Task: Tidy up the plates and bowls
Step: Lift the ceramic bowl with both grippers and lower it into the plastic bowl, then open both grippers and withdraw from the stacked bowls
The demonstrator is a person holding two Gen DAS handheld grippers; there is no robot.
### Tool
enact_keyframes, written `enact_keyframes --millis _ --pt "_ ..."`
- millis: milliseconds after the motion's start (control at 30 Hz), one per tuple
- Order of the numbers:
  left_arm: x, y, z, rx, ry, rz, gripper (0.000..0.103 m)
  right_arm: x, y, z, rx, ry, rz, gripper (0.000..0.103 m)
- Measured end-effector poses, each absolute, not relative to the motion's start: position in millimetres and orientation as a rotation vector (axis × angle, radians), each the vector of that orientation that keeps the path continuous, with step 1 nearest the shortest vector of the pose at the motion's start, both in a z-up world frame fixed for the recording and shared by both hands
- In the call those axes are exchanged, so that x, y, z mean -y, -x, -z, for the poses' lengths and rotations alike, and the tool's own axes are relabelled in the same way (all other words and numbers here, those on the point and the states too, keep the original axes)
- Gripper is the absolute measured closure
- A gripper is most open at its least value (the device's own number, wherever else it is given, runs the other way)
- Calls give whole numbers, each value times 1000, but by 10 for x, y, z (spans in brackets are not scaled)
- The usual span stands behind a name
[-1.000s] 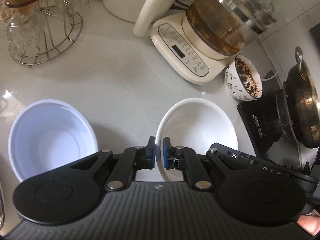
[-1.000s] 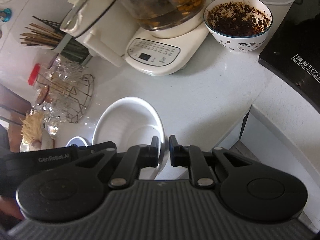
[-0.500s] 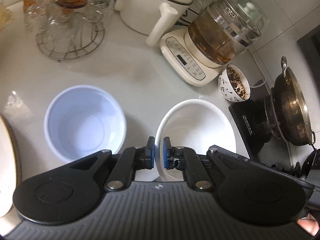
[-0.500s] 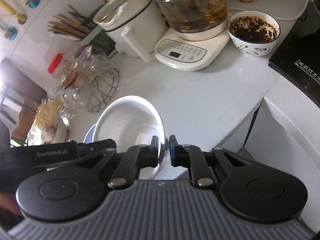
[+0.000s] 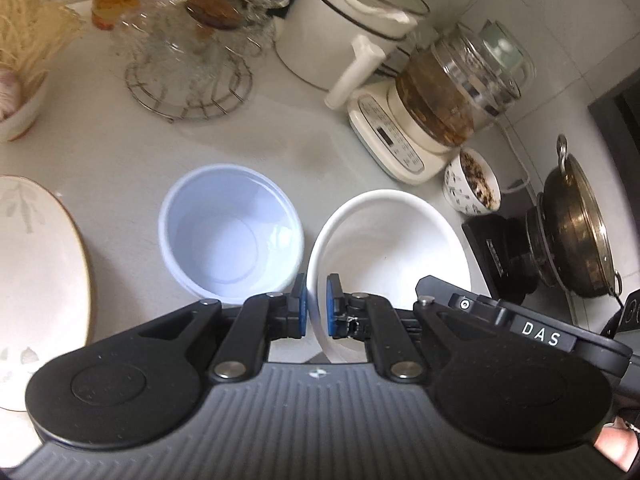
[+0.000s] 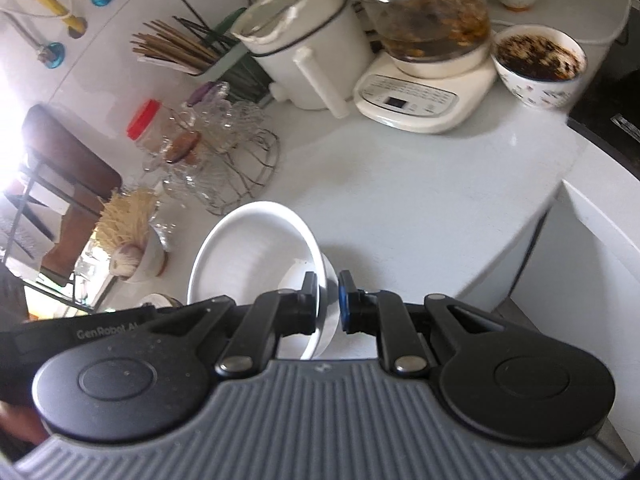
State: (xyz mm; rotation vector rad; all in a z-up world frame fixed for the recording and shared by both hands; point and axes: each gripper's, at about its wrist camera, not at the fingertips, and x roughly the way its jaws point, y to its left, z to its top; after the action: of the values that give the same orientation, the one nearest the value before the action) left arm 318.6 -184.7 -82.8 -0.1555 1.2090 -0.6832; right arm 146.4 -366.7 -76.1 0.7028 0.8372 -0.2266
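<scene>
A white bowl (image 5: 400,248) is held in the air over the white counter by both grippers. My left gripper (image 5: 314,312) is shut on its near left rim. My right gripper (image 6: 328,306) is shut on its right rim, and the white bowl (image 6: 248,256) tilts away to the left in the right wrist view. A pale blue bowl (image 5: 232,236) stands on the counter just left of the white bowl. A large white plate with a gold rim (image 5: 36,292) lies at the far left.
At the back stand a wire rack of glassware (image 5: 192,64), a white pot with a handle (image 5: 352,28), a glass kettle on a cream base (image 5: 432,108) and a patterned bowl of dark food (image 5: 472,188). A wok (image 5: 576,224) sits on a black cooktop at right. The counter's edge (image 6: 520,232) drops at right.
Both grippers have risen and pulled back with the white bowl held between them. The counter looks farther off, and the blue bowl and the plate have come into view.
</scene>
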Motion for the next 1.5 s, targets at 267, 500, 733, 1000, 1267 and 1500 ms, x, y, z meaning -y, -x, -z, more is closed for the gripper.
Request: enact_keyframes --millis 267,500,733,1000,1267,1500 --pt "1533 -3354 673 -1129 195 612 94 3500 -1826 651 -816 -649 136 89" --pt "1271 -3525 825 -1130 272 517 94 3275 -2234 777 -844 -550 66 89" --pt "1242 -3722 1232 -1244 332 472 94 3350 -2459 1109 -937 -578 60 89" --pt "1304 -3746 1332 -1271 271 446 93 3363 -2521 1211 -972 -579 51 89" --pt "1239 -3756 1305 -1266 250 401 91 3413 -2449 1125 -925 -583 85 87" --pt "1298 -3750 1350 -1260 231 441 45 3646 -2379 1160 -896 -666 93 35"
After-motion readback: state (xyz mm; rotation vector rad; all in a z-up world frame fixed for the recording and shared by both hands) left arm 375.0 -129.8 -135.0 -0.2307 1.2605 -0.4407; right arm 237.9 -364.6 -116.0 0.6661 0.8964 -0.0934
